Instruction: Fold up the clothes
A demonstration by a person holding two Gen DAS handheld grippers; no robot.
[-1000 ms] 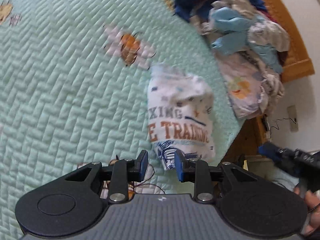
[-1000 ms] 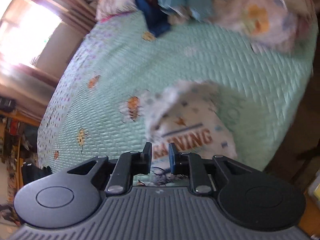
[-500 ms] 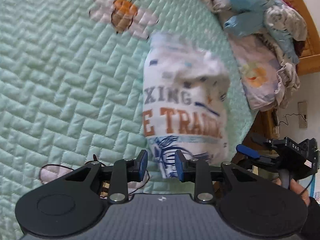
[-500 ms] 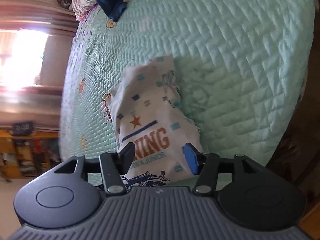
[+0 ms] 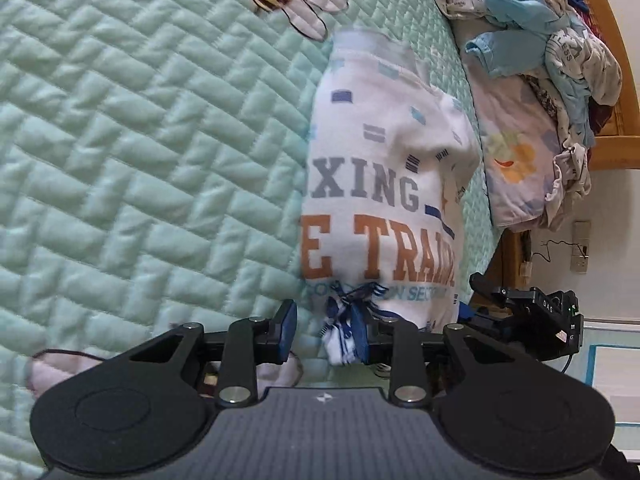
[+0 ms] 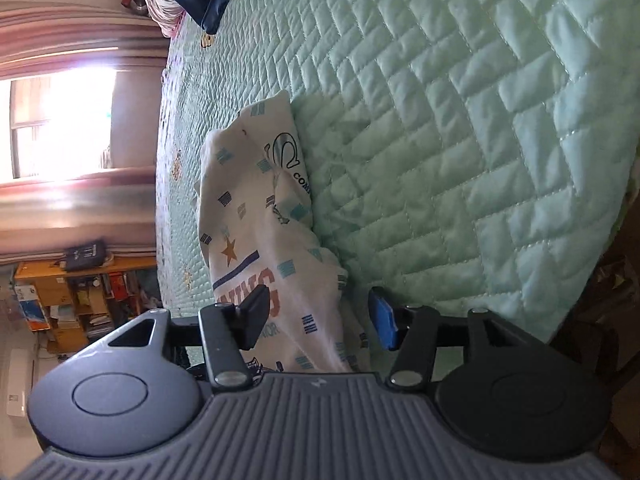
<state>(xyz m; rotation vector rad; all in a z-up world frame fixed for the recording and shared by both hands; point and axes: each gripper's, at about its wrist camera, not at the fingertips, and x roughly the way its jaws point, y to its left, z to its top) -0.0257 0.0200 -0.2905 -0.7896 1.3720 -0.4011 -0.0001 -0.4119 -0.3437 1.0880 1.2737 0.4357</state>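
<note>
Quilted bedspread point(image 5: 120, 160) carries the printed shirt point(image 5: 384, 184), laid flat for folding. Left gripper point(image 5: 324, 332) gaping, hem bunch beside one pad; right gripper point(image 6: 320, 320) wide apart over the shirt, nothing pinched.

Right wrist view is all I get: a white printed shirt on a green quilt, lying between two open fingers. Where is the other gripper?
Observer: The left gripper is at the shirt's near edge, with a bunched blue-and-white bit of cloth beside one pad.
Operator: Is it pinching that bit?
Observer: It seems not; a gap shows between the other pad and the cloth.
Operator: What does the shirt say?
Observer: The lettering reads grey "XING" above orange "E TRAIN", cut off at the folds.
</note>
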